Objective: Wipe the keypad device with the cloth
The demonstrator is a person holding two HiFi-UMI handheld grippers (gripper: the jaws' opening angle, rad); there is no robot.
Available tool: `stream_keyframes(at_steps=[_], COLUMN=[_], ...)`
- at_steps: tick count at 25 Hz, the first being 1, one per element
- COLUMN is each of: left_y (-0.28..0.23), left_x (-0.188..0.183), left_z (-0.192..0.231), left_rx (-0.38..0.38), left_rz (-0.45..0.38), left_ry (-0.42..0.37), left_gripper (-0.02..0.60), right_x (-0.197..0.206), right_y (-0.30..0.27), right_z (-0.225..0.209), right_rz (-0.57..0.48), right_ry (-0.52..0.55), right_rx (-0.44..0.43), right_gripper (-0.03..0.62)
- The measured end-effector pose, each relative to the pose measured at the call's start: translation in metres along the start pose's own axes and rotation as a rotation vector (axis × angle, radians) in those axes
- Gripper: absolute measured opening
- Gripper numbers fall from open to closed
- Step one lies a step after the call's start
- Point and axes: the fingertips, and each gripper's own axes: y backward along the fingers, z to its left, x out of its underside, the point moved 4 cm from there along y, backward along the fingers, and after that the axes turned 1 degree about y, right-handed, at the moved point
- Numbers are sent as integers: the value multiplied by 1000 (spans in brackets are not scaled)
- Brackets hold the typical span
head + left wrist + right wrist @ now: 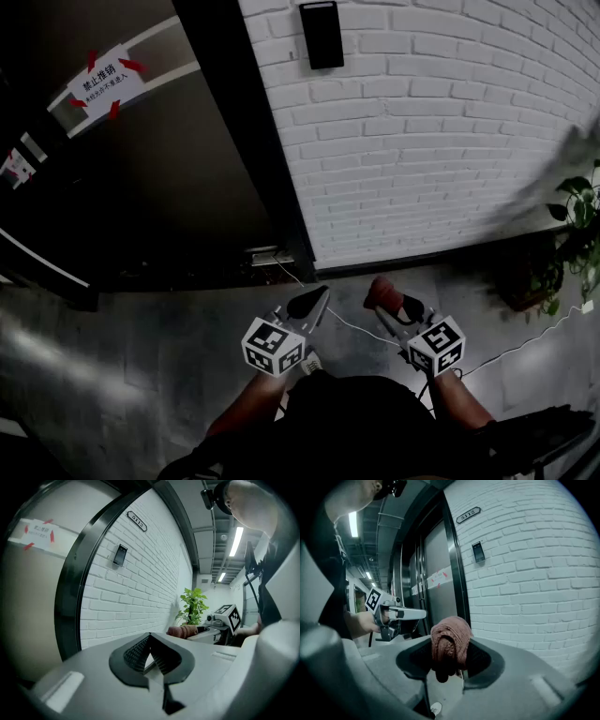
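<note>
The black keypad device (322, 34) hangs high on the white brick wall, also seen as the device (120, 555) and the device (478, 551). A reddish-brown cloth (450, 645) is bunched between the jaws of my right gripper (449, 660), which is shut on it; in the head view the cloth (386, 295) sticks out from the right gripper (392, 307). My left gripper (151, 657) is shut with nothing in it, its tips meeting; in the head view the left gripper (309, 305) sits left of the right one. Both are low, far below the keypad.
A dark door frame (246, 131) and sliding door with a red-and-white sticker (105, 82) stand left of the wall. A potted plant (579, 234) is at the right. A white cable (347, 326) trails over the grey floor. A room number plate (137, 521) sits above the keypad.
</note>
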Motion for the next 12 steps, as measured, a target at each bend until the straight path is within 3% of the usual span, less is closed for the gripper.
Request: stream_keyframes(at_steps=[12], left_y=[0], left_x=[-31], left_z=[81], left_rx=[51], left_rz=[-31], left_ry=[-20], left_gripper=[17], right_x=[-46], right_y=[-79], right_z=[0], right_rz=[-27], right_ry=[34], right_rx=[44], right_gripper=[147])
